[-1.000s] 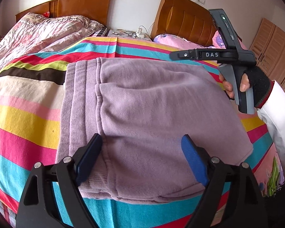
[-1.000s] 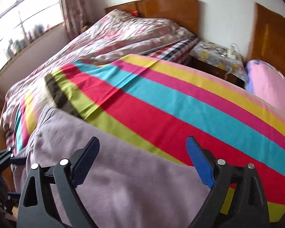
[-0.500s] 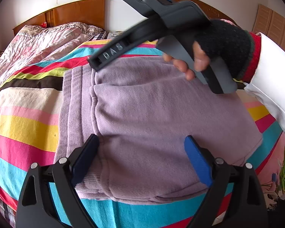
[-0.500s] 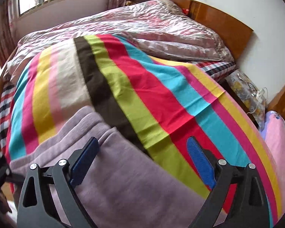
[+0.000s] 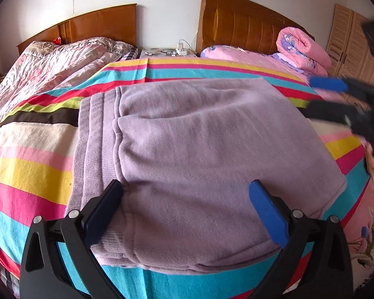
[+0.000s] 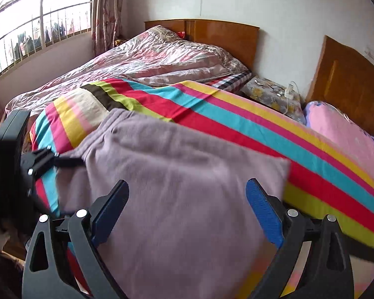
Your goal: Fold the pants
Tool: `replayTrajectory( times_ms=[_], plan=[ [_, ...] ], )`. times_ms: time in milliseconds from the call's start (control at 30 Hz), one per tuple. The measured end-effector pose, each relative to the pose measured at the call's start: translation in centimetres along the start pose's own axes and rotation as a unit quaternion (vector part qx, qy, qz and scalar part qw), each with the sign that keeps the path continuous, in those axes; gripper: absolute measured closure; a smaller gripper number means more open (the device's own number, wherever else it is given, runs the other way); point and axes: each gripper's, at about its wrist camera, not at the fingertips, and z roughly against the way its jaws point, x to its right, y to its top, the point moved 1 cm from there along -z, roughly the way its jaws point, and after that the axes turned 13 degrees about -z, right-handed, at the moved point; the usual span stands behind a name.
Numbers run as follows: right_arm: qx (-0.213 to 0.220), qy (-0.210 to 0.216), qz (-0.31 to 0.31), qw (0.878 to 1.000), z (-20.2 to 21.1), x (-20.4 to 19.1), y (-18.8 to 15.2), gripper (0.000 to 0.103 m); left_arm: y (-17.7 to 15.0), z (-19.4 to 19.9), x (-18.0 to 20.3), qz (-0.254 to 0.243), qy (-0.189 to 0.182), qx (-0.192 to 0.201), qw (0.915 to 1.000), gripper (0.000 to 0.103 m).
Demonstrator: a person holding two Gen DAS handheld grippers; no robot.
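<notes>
**Right tool swung aside**

Where my right tool [image 5: 336,94] crossed the frame's top half a second ago, it now sits blurred at right edge. Both tools gape wide, empty; left tool [image 5: 187,211] hovers over the folded, fleecy lilac pants [image 5: 199,149], centre frame on the striped bedspread [image 5: 25,169].

You've got open striped sheet [image 5: 30,169] left of the pants [image 5: 199,149] and beyond them. Right side: other hand-held gripper [image 5: 346,104] blocks; rolled quilt [image 5: 301,47] sits farther back.

The pants [image 5: 199,154] are soft, matt fleecy cloth; the striped sheet [image 5: 30,172] is smooth woven cotton; the headboard [image 5: 239,22] is glossy varnished wood
</notes>
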Motion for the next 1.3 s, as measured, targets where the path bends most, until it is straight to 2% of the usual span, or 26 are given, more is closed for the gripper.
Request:
replayTrajectory(
  times_ms=[100,200,267,333,433,500,600,733,867,967,1300],
  plan=[
    [0.035,-0.017,-0.053,0.998,4.1,1.7,-3.7,0.011,0.4,2.6,0.3,0.029,0.065,0.035,0.9968,0.002],
    [0.068,-0.033,-0.092,0.993,6.9,2.2,-6.5,0.01,0.5,6.8,1.6,0.038,0.123,0.097,0.9869,0.001],
    [0.083,-0.044,-0.09,0.991,8.6,1.9,-7.8,0.01,0.1,9.8,3.0,0.038,0.162,0.138,0.9764,0.001],
    [0.104,-0.064,-0.071,0.99,10.5,1.2,-8.8,0.01,-0.1,12.1,4.5,0.042,0.187,0.152,0.9696,0.001],
    [0.136,-0.063,-0.068,0.986,13.5,0.6,-10.3,0.01,-0.2,14.4,6.0,0.053,0.172,0.154,0.9714,0.001],
    [0.143,-0.048,-0.071,0.986,15.0,0.3,-11.4,0.01,-0.2,15.5,7.2,0.053,0.165,0.154,0.9728,0.001],
    [0.147,-0.047,-0.06,0.986,16.5,-0.5,-13.1,0.01,-0.5,16.6,9.2,0.036,0.159,0.151,0.975,0.001],
    [0.132,-0.046,-0.074,0.987,16.4,-0.5,-14.0,0.01,-1.5,16.4,11.1,0.026,0.15,0.132,0.9794,0.001],
    [0.148,-0.05,-0.093,0.983,17.2,-0.1,-14.2,0.01,-2.1,15.5,12.5,-0.001,0.164,0.108,0.9806,0.001],
    [0.157,-0.059,-0.109,0.98,17.4,0.2,-14.2,0.01,-2.4,15.7,13.1,-0.016,0.183,0.114,0.9764,0.001],
    [0.151,-0.059,-0.106,0.981,16.7,-0.1,-14.0,0.01,-2.9,16.2,12.3,-0.002,0.18,0.121,0.9762,0.001]
  ],
)
